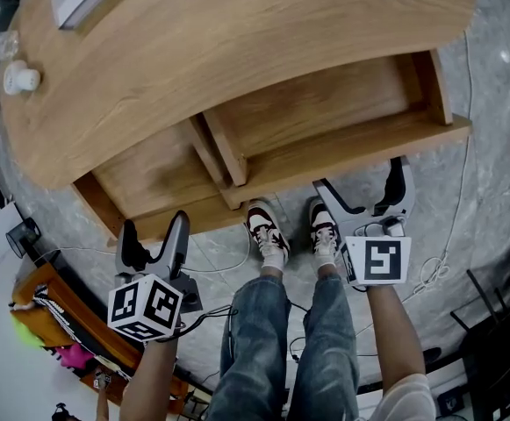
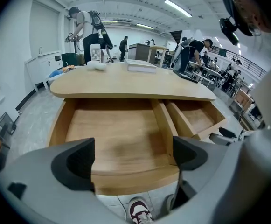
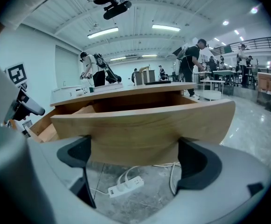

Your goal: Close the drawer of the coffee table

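Left drawer [image 1: 162,169] at your eleven o'clock, right drawer [image 1: 325,112] at one, both pulled out of the coffee table [image 1: 193,42]. Your left gripper [image 1: 154,235] and right gripper [image 1: 362,187] gape wide, empty. It's stiff wood and probably slides easily, so push flat on the middle of each front.

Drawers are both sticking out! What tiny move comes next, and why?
Probably nudge both grippers forward against the fronts. The left drawer and right drawer stand open; the left gripper and right gripper, jaws apart, face them.
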